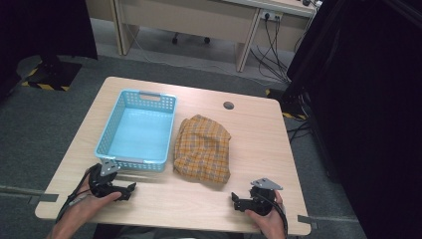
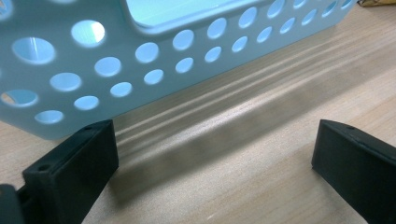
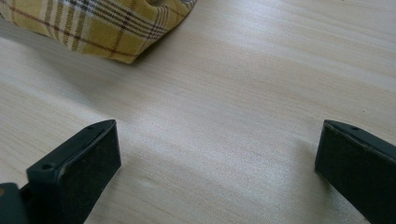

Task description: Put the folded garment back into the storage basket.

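Both tongs, left [image 1: 130,189] and right [image 1: 235,201], rest apart on the bench [image 1: 259,144]; right should pinch the plaid cloth [image 1: 203,148] edge, lift clear into the basket [image 1: 138,130].

The blue basket [image 1: 137,130] blocks the table's [image 1: 259,134] left half, its near wall just ahead of the left gripper [image 1: 130,189]; the crumpled plaid cloth [image 1: 202,148] fills the middle, just beside the basket; bare wood runs along the near edge between the grippers; the right edge and far right corner lie open.
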### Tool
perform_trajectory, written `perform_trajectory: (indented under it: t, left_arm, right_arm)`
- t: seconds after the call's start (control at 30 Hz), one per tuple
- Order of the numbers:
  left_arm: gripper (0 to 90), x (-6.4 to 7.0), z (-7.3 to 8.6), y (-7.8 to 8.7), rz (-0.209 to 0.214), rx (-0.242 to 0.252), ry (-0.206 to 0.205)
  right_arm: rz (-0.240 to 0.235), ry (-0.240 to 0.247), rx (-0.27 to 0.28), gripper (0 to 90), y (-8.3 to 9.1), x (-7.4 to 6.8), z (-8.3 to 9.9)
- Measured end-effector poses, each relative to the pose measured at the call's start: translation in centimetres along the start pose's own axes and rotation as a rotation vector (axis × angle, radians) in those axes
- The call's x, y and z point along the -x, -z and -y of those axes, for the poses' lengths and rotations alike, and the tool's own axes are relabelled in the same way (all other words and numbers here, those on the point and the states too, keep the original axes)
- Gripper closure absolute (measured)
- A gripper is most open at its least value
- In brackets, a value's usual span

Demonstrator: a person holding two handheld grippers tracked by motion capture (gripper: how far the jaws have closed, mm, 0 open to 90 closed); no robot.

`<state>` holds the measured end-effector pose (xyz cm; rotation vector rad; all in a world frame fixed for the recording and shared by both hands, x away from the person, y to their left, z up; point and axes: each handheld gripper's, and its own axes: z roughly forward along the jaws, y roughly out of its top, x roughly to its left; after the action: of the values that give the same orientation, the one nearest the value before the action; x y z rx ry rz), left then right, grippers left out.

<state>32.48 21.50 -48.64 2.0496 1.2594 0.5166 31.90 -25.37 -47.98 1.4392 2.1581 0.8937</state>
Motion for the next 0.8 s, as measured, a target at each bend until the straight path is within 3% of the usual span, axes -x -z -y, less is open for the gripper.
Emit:
perform_trajectory:
  t: [0.8]
  left_arm:
    - [0.0,0.00,0.00,0.00,0.000,0.000,0.000]
  right_arm:
    - [-0.020,-0.019,0.022,4.3,0.08,0.12,-0.05]
